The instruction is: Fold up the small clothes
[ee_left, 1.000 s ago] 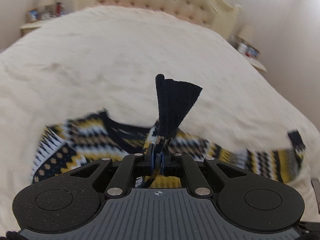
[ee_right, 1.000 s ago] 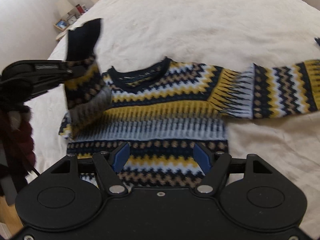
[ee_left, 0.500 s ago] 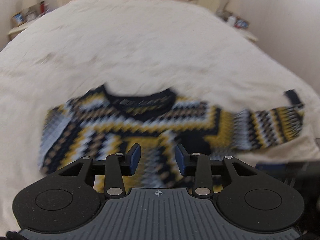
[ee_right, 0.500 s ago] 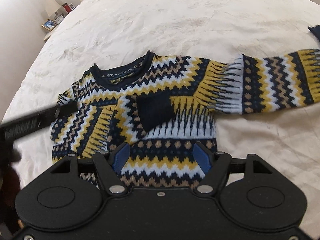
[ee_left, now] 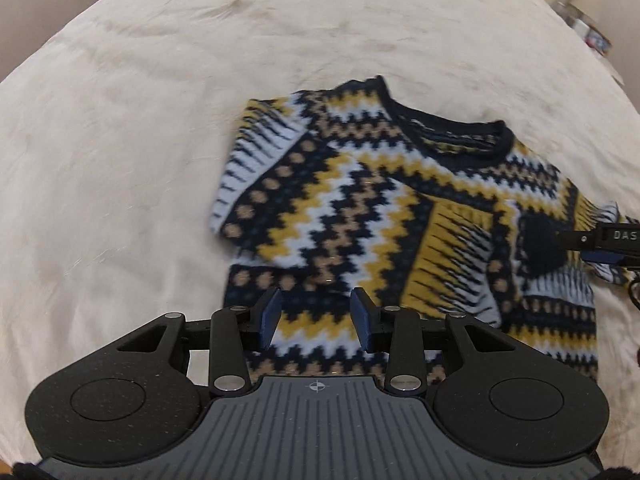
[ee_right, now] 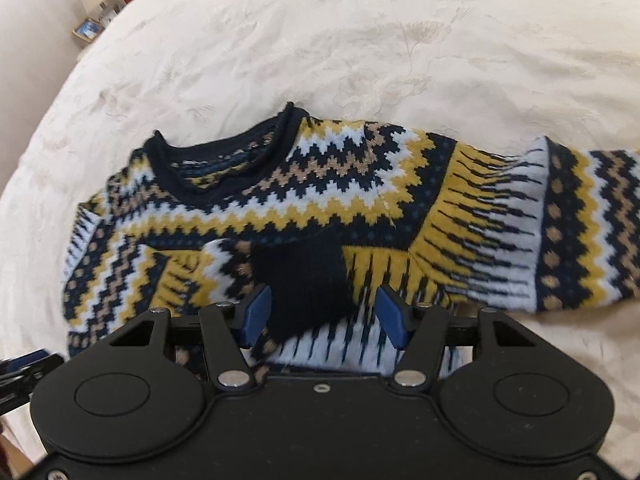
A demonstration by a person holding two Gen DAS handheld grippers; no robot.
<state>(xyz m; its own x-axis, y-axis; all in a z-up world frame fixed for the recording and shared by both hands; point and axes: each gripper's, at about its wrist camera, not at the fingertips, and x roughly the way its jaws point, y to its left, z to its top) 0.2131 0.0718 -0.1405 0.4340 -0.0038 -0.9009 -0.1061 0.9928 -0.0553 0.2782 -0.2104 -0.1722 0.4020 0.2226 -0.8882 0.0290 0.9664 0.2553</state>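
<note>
Between the blue pads of your left gripper [ee_left: 316,320] nothing is caught: its jaws stand apart over the lower hem area of the sweater [ee_left: 400,216], with patterned knit showing through the gap. Your right gripper [ee_right: 324,316] is likewise spread wide and holding nothing, its pads [ee_right: 256,314] flanking the dark navy cuff [ee_right: 304,280] of the folded-in sleeve, which lies across the chest of the garment; whether the pads touch the fabric you cannot tell from this angle. From your left wrist view, that same gripper shows at the far right edge, just beside the navy cuff. The sweater, a zigzag knit in yellow, white, tan and navy, lies flat on the cream bedspread [ee_right: 360,40], neckline [ee_right: 224,168] pointing away from you. One sleeve is folded over the body, while the other sleeve [ee_right: 568,224] stretches out straight to the right on the cover. Beyond the bed's left corner a nightstand [ee_right: 100,20] carries small framed items.
</note>
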